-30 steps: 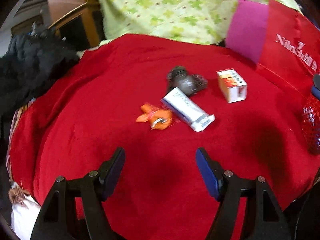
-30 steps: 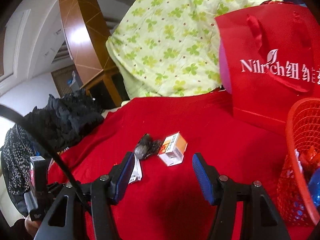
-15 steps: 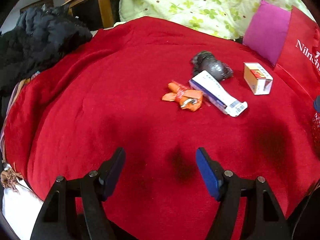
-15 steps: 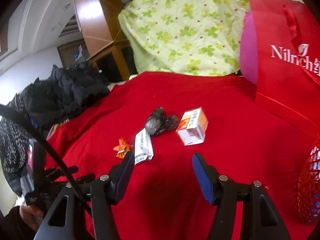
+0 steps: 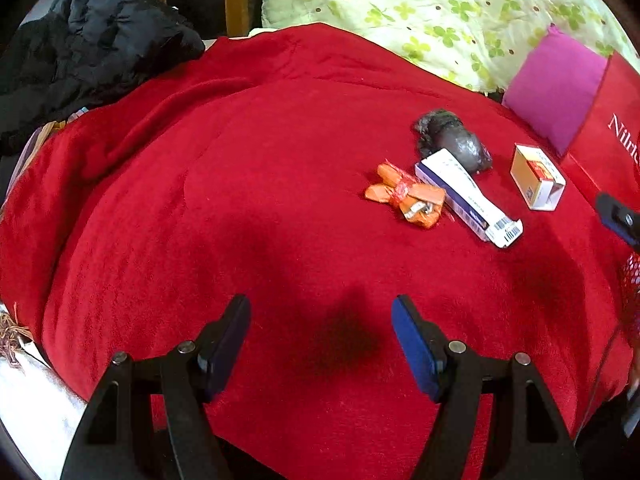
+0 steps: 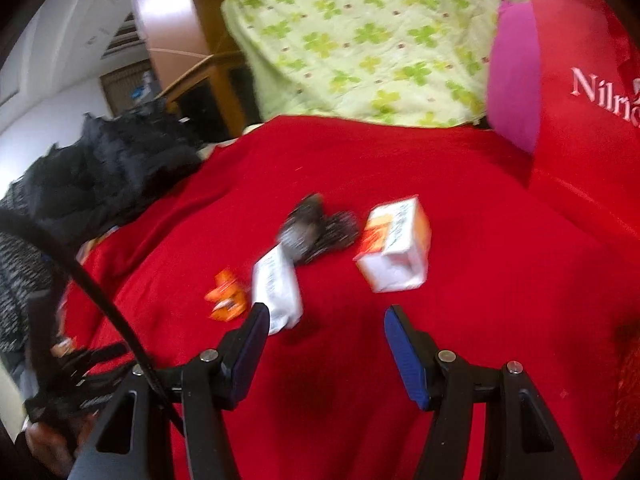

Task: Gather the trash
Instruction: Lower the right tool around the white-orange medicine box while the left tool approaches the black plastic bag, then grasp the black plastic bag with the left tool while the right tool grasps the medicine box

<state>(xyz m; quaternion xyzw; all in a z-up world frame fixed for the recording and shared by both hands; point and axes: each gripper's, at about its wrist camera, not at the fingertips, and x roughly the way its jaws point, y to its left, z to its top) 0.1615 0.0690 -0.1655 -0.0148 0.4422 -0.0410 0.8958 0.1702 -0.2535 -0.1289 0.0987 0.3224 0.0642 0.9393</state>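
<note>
Several pieces of trash lie on a red blanket (image 5: 200,200): an orange wrapper (image 5: 408,198), a long white and blue carton (image 5: 466,196), a dark crumpled wad (image 5: 454,144) and a small orange and white box (image 5: 538,178). My left gripper (image 5: 320,320) hangs open over bare blanket, short of the wrapper and to its left. In the right wrist view the same wrapper (image 6: 226,298), carton (image 6: 278,286), wad (image 6: 316,232) and box (image 6: 394,246) appear blurred. My right gripper (image 6: 324,322) is open, its left finger just in front of the carton's near end, nothing between the jaws.
A red mesh basket (image 5: 632,284) shows at the right edge. A red paper bag (image 6: 592,92) with a magenta panel (image 5: 556,84) stands at the back right. Black clothing (image 5: 92,36) is piled at the back left, a green patterned quilt (image 6: 360,40) behind. The left hand-held gripper (image 6: 68,368) shows low left.
Both grippers have moved forward and down toward the trash, which now looks larger and nearer. In the left view the items have slid to the right. The jaws have kept their width.
</note>
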